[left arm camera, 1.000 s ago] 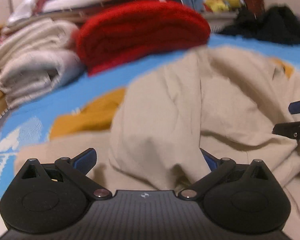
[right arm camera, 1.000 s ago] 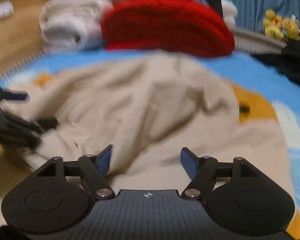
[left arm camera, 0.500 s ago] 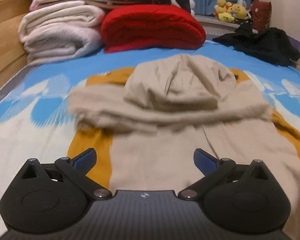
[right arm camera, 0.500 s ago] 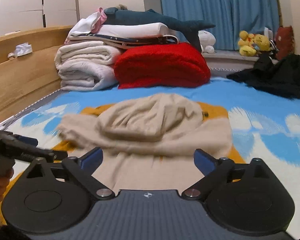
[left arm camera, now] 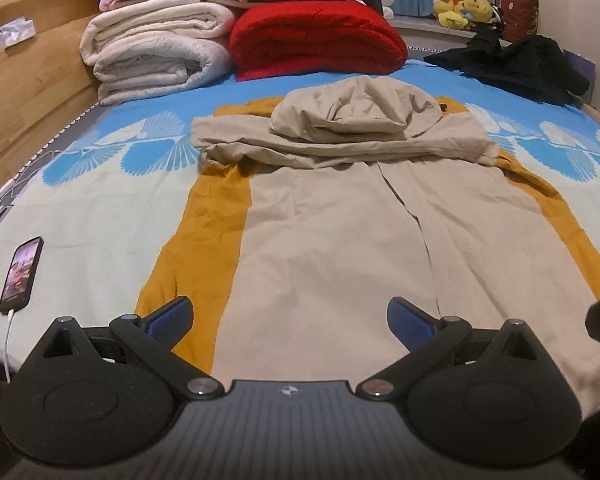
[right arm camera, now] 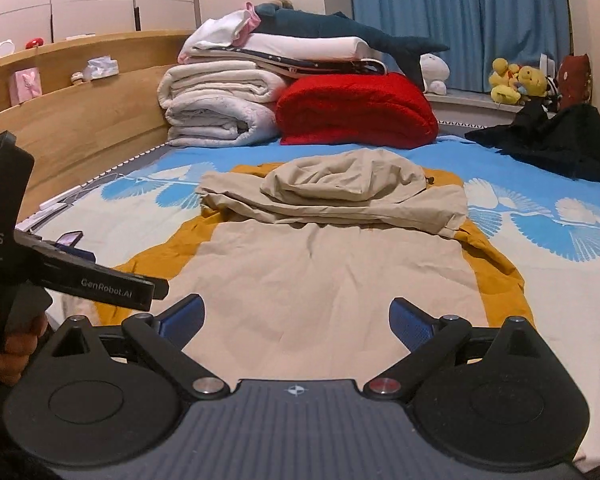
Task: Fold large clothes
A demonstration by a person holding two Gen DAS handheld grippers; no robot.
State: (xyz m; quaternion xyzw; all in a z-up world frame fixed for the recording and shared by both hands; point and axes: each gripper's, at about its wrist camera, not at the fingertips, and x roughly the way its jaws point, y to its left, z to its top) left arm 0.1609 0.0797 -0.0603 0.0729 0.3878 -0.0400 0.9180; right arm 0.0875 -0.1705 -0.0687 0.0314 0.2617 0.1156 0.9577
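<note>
A large beige and mustard hooded jacket (left arm camera: pixel 332 232) lies spread on the bed, with its sleeves and hood (left arm camera: pixel 360 112) folded in a heap across the far end. It also shows in the right wrist view (right arm camera: pixel 332 272). My left gripper (left arm camera: pixel 290 320) is open and empty above the jacket's near hem. My right gripper (right arm camera: pixel 296 318) is open and empty, also over the near hem. The left gripper's body (right arm camera: pixel 80 276) shows at the left of the right wrist view.
A phone (left arm camera: pixel 22 272) on a white cable lies on the sheet at the left. Folded white blankets (left arm camera: pixel 156 52) and a red blanket (left arm camera: pixel 316 40) are stacked at the bed's far end. A black garment (left arm camera: pixel 516 64) lies far right. A wooden headboard (right arm camera: pixel 80 112) runs along the left.
Both grippers have let go of the beige cloth and pulled back from the far end to the near hem. The sleeves and hood now lie folded across the top.
</note>
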